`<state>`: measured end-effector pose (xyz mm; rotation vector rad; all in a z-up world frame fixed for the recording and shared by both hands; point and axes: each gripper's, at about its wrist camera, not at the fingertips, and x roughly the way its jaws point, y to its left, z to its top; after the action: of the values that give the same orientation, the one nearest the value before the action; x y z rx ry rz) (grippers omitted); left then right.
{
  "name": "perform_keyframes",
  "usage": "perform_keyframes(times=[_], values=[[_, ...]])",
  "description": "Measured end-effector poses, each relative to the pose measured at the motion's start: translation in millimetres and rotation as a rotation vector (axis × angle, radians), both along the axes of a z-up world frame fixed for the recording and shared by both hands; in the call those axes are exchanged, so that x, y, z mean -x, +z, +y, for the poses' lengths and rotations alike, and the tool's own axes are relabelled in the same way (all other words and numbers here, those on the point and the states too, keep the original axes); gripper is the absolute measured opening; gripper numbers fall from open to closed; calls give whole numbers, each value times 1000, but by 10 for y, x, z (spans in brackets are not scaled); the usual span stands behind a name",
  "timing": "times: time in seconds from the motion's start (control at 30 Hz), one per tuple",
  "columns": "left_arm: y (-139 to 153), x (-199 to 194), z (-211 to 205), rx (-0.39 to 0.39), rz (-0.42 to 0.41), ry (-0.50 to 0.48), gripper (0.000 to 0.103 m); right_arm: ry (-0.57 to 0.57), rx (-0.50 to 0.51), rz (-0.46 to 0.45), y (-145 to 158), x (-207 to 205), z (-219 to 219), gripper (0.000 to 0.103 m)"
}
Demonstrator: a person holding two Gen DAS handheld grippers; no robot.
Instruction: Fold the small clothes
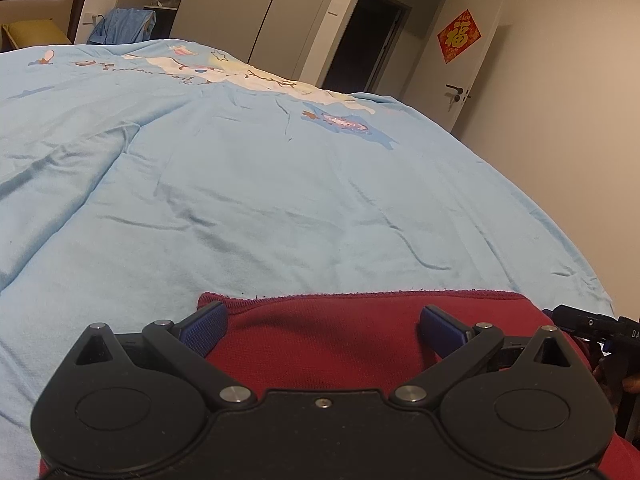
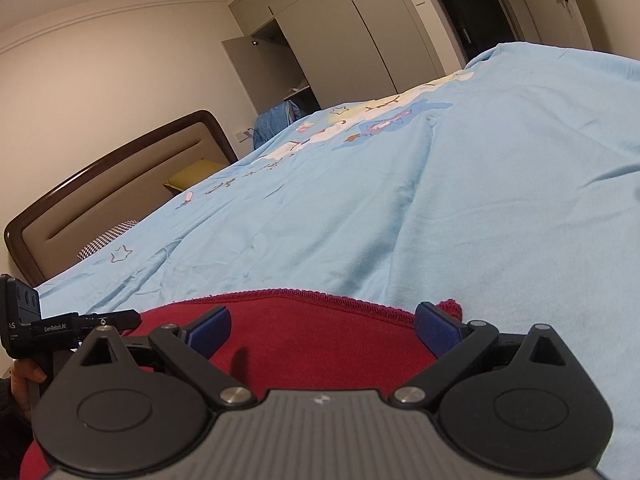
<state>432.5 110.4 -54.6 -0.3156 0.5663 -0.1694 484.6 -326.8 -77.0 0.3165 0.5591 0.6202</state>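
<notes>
A dark red knit garment (image 1: 320, 344) lies flat on the light blue bedspread (image 1: 240, 184), its hemmed far edge running across the lower part of both views. My left gripper (image 1: 322, 320) hovers low over the garment near its left corner, open, its blue pads (image 1: 206, 326) wide apart with only cloth under them. In the right wrist view the same red garment (image 2: 304, 344) fills the foreground. My right gripper (image 2: 322, 324) is open over the garment's right end, one blue pad (image 2: 434, 330) close to the frilled corner. Nothing is gripped.
The blue bedspread (image 2: 440, 200) with cartoon prints spreads far ahead. A padded headboard (image 2: 112, 184) and a yellow pillow (image 2: 192, 178) sit at the bed's head. Wardrobe doors (image 1: 240, 12), an open doorway and a white door (image 1: 472, 52) with a red decoration stand beyond. A hand (image 2: 24, 372) holds the other gripper.
</notes>
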Motion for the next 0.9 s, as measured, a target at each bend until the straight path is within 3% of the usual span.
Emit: perform_keyframes(times=[0.2,0.27,0.47,0.57,0.73,0.9], values=[[46,48,90,67,-19,-6,102,-7,30,-13,63,65,43,102],[164,129,86,70,-17,17,102,-38,94,-23,187,157,77,103],[565,671,-192,-128,-75,134,102,4,373,-213,601,881,444,103],[650,979,-281,-131,-71,180,102,-32,484,-327,691,1314,699,103],[680,1487,-272,-85,-29,242,102,-84,491,-412,698,1852,1051,103],[609,1928,-216,-107,1,332,102,-156,480,-426,498,2164,1230,103]])
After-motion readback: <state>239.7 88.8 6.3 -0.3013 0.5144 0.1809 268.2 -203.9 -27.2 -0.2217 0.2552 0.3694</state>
